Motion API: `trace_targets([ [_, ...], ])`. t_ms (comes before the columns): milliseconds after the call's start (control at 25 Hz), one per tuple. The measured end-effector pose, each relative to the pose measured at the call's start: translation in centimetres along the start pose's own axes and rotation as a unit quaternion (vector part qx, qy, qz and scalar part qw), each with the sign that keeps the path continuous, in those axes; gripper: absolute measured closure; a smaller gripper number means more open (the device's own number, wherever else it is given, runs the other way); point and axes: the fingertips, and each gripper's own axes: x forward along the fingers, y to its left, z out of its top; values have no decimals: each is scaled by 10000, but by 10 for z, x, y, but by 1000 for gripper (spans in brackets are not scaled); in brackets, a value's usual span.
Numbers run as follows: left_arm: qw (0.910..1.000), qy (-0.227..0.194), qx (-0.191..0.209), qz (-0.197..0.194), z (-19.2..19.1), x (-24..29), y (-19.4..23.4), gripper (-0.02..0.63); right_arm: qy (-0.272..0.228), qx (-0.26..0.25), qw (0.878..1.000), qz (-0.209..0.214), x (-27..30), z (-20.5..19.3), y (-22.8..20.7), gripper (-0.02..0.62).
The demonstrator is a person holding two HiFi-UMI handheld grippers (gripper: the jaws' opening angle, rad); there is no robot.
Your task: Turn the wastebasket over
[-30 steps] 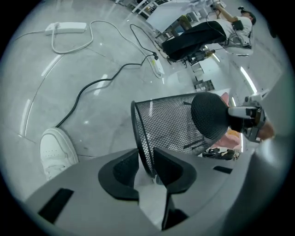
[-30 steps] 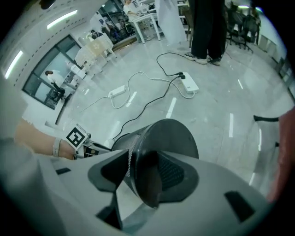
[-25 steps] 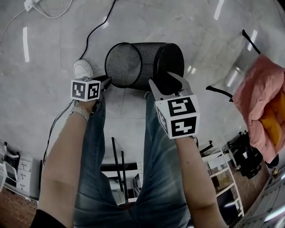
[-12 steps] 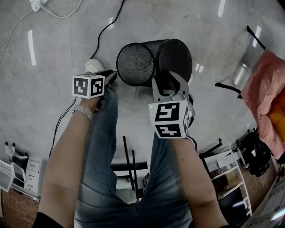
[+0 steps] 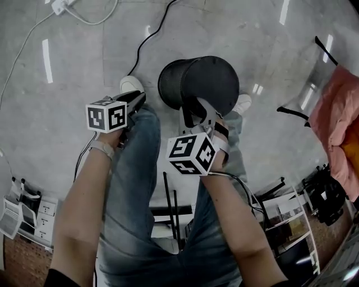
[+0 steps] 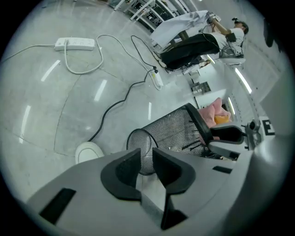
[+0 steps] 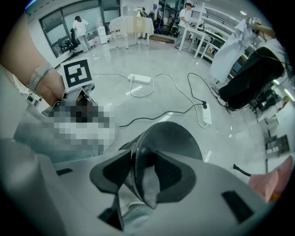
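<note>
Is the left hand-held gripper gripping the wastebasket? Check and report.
No: the left hand-held gripper has jaws, just closing, apart with nothing between them, the wastebasket beyond.

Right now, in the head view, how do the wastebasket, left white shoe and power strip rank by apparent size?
Wastebasket, largest.
White shoe, next.
Power strip, smallest, though it lies farther off and the frame's edge cuts it.

Wastebasket (image 5: pixel 202 81) on the floor (image 5: pixel 56 117) ahead of the legs (image 5: pixel 140 185), between left shoe (image 5: pixel 130 85) and right shoe (image 5: pixel 243 103); power strip (image 5: pixel 58 6) far behind, leftward; cloth (image 5: pixel 342 134) well to the right.
</note>
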Motion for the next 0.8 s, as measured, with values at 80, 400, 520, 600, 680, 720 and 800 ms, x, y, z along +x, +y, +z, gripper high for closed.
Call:
trace_targets([
  [80, 10000, -35, -6, 0, 2, -6, 2, 520, 72, -63, 10000, -17, 2, 2, 9, 428],
  [400, 10000, -40, 48, -16, 11, -17, 10, 520, 268, -42, 9993, -237, 11, 5, 14, 428],
  [520, 10000, -45, 57, -12, 14, -19, 12, 520, 201, -78, 9991, -363, 13, 12, 6, 428],
  [600, 10000, -36, 67, 5, 16, -20, 13, 520, 275, -69, 9984, -484, 17, 11, -3, 428],
  [680, 10000, -47, 59, 20, 18, -21, 13, 520, 404, 60, 9974, -602, 24, 2, -17, 428],
  [720, 10000, -49, 65, 25, 19, -21, 12, 520, 470, 149, 9968, -628, 29, -3, -24, 430],
  [800, 9999, -44, 96, 27, 20, -20, 9, 520, 559, 297, 9958, -662, 38, -13, -41, 440],
])
